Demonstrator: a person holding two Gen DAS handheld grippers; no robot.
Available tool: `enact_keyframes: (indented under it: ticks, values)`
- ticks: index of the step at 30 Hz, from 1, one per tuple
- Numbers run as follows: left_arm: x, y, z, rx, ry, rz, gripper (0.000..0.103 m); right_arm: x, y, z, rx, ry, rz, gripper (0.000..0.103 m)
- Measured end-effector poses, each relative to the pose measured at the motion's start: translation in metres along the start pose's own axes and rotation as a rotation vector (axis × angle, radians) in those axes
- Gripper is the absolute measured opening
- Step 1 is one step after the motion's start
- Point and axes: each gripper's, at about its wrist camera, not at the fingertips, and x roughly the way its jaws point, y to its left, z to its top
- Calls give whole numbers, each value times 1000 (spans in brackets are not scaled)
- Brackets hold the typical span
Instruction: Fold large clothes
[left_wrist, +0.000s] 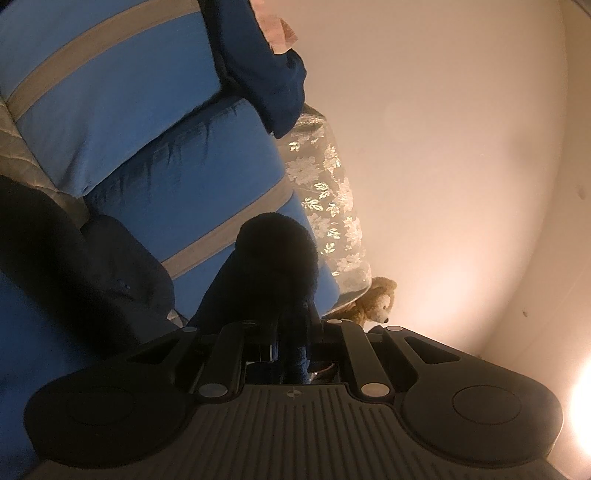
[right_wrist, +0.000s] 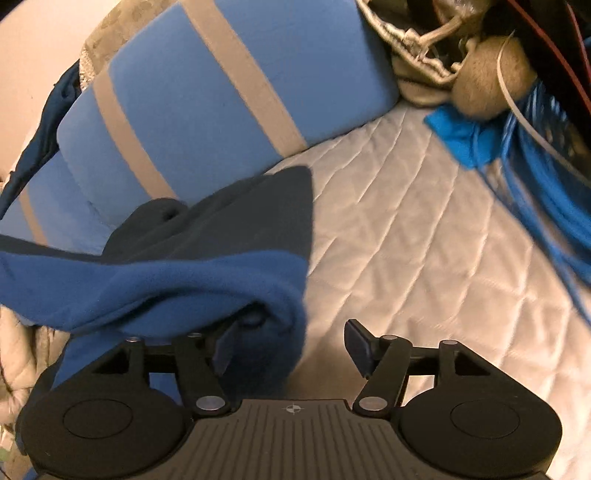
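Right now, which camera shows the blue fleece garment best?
The right wrist view: the blue fleece garment is lit, draped over the quilted bed beside the open right tongs. The left wrist view shows only a dark bunch pinched in the left tongs.

Quilted pale grey bed (right_wrist: 424, 236): carries blue grey-striped pillows (right_wrist: 221, 92), blue fleece garment (right_wrist: 177, 280), beige plush toy (right_wrist: 487, 81).

Warm orange cast in both views. Left wrist view dim, backlit: glare from lamp (left_wrist: 581, 417) at lower right edge, wall (left_wrist: 443, 147) glowing, fleece garment (left_wrist: 273, 273) near-black silhouette. Right wrist view brighter, motion-blurred toward upper right; quilt (right_wrist: 424, 221) lines bent by fisheye
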Motion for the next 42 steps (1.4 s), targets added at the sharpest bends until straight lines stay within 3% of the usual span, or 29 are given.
enact_keyframes:
  ticks: [2,6,9,19,23,30,38,42]
  values:
    - [0,3,0,-12,-3,4,13,9,7,-7,-14,-5,-25,63]
    - [-5,7,3,-11,-7,24,13,17,11,-13,8,-36,-59,28]
    - [-11,13,8,-9,-14,43,13,16,19,-18,-74,-41,-88,20]
    - [-37,33,28,-6,-53,133,13,16,29,-38,-419,-69,-185,16]
    - [-47,39,32,3,-34,175,12,18,28,-39,-467,-80,-183,16]
    - [-68,54,20,134,111,305,13,16,12,-35,-346,-85,-131,17]
    - [-82,104,-15,216,365,495,13,22,-8,-32,-218,-55,-72,17]
    - [-78,131,-34,256,486,607,14,25,-3,-34,-242,-50,-100,21]
